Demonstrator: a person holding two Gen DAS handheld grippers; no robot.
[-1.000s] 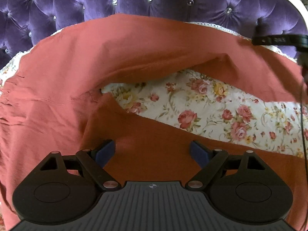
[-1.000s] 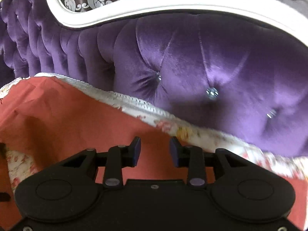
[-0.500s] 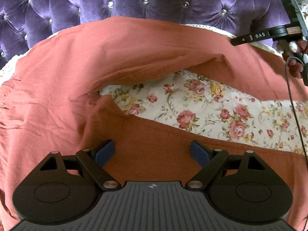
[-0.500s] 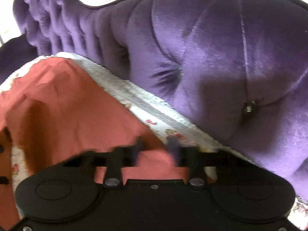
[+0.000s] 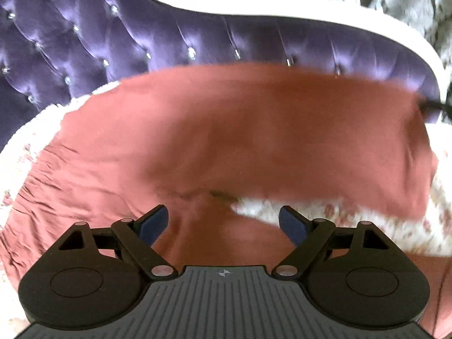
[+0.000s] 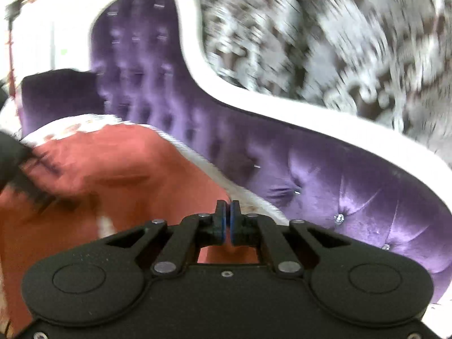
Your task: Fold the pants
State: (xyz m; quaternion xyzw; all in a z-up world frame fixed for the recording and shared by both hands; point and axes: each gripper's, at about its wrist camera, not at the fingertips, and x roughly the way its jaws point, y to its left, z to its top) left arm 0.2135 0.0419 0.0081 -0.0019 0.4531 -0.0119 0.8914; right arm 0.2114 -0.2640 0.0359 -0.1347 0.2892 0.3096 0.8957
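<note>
On the floral bedsheet (image 5: 401,226) the rust-red pants (image 5: 240,130) lie blurred, seemingly lifted; left tool (image 5: 223,220) gapes wide, empty; right tool (image 6: 226,216) pinches their edge

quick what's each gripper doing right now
Left gripper: open, holding nothing, above the pants.
Right gripper: closed, apparently pinching the pants' edge.

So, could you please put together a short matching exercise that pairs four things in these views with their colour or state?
Things:
1. left gripper
2. right gripper
3. pants
4. tufted headboard

Colour or state:
A. purple
B. jaws closed on the fabric edge
C. jaws wide apart, holding nothing
D. terracotta red

Pairs: 1-C, 2-B, 3-D, 4-A
</note>
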